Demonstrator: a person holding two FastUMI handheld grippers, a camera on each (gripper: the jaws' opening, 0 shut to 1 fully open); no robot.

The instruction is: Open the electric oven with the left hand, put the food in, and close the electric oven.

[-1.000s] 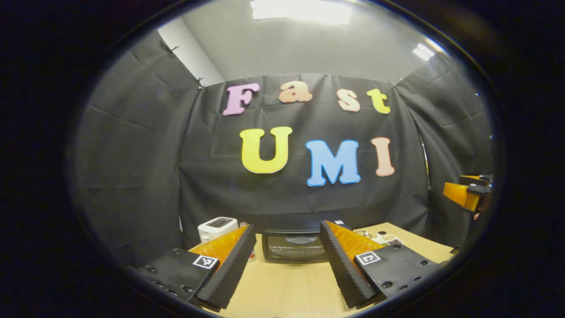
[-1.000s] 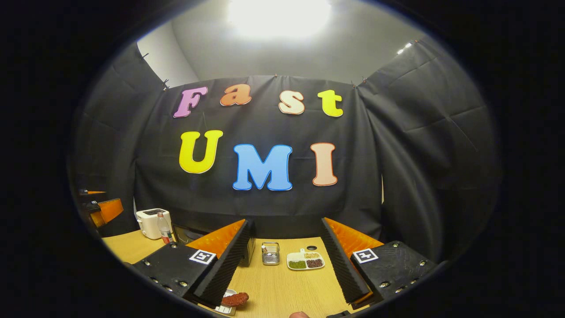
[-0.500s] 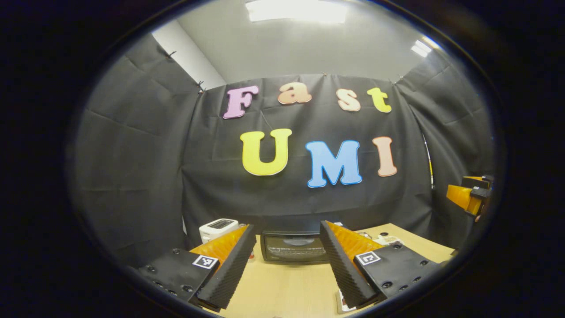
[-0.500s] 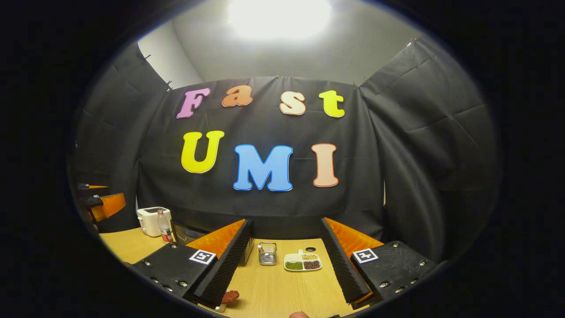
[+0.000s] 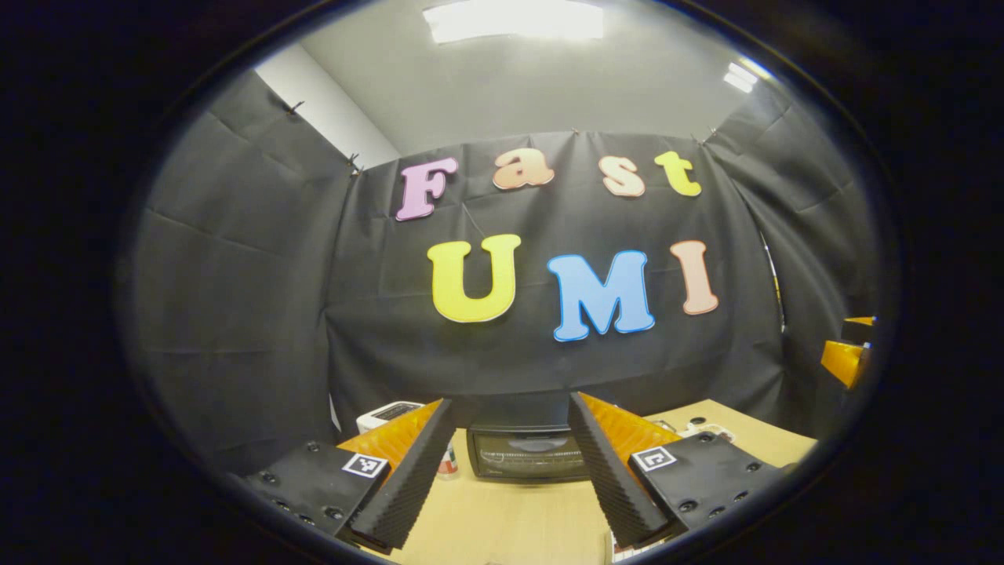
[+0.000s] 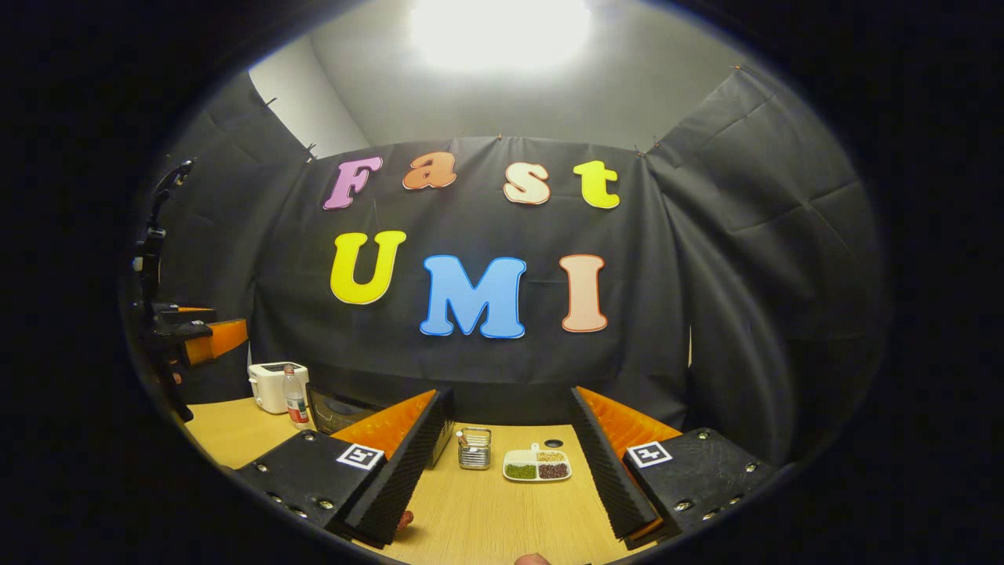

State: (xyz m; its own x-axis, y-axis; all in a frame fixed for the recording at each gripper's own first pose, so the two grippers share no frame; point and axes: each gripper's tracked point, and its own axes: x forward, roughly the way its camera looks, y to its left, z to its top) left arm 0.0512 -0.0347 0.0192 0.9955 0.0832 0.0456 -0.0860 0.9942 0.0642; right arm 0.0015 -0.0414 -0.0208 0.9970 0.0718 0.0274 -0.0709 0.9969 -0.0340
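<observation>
Left gripper held spread and empty above light wooden table, closed black glass-fronted electric oven framed just ahead between its fingers; right gripper likewise spread, reddish-brown food piece by its left fingertip, white compartmented dish ahead.

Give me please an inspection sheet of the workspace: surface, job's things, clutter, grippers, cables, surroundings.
Surface: light wooden table.
Job's things: black oven at the back of the table, door shut; reddish food peeks out beside the right gripper's finger, mostly hidden.
Clutter: white toaster, bottle beside it, small wire basket, divided dish with green, brown and pale fillings.
Grippers: left gripper open, aimed at the oven, touching nothing; right gripper open, above the table, holding nothing.
Cables: nothing seen.
Surroundings: black cloth walls, grey ceiling with a bright light.
</observation>
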